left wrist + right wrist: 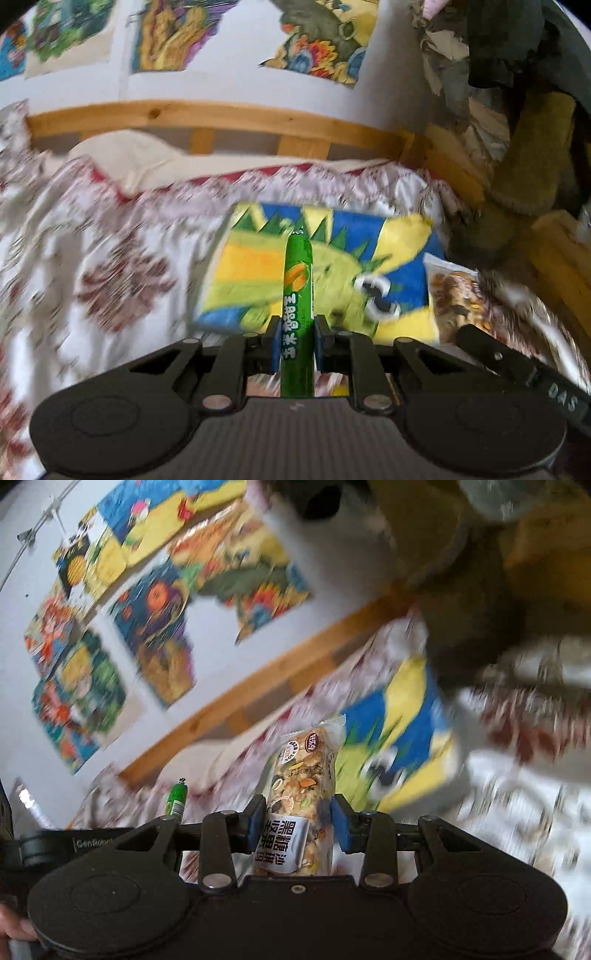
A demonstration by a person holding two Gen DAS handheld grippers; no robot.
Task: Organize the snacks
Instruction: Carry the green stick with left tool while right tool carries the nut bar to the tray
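Bed cover [110, 236]: white with red-brown floral print and a fringed edge, rumpled, spread across the bed; blurred in both views.

Wooden bed rail [207, 114]: pale slatted timber along the far side of the cover, against a white wall.

Wall pictures [173, 33]: several colourful cartoon prints on the wall above the rail.

Cartoon mat [332, 258]: flat blue, yellow and green piece with a spiky green creature, lying on the cover ahead of both tools.

Left gripper [298, 332]: blue-padded fingers pressed against 1 green sausage stick [298, 295], which points straight forward over the mat; its clipped tip also shows at the left of the right wrist view.

Right gripper [298, 812]: blue pads pinching 1 nut bar [303, 794] in a clear wrapper with a black-lettered label, upright, raised in front of the mat.

Mixed-nut packet [456, 295]: lies on the cover just beside the mat's right edge.
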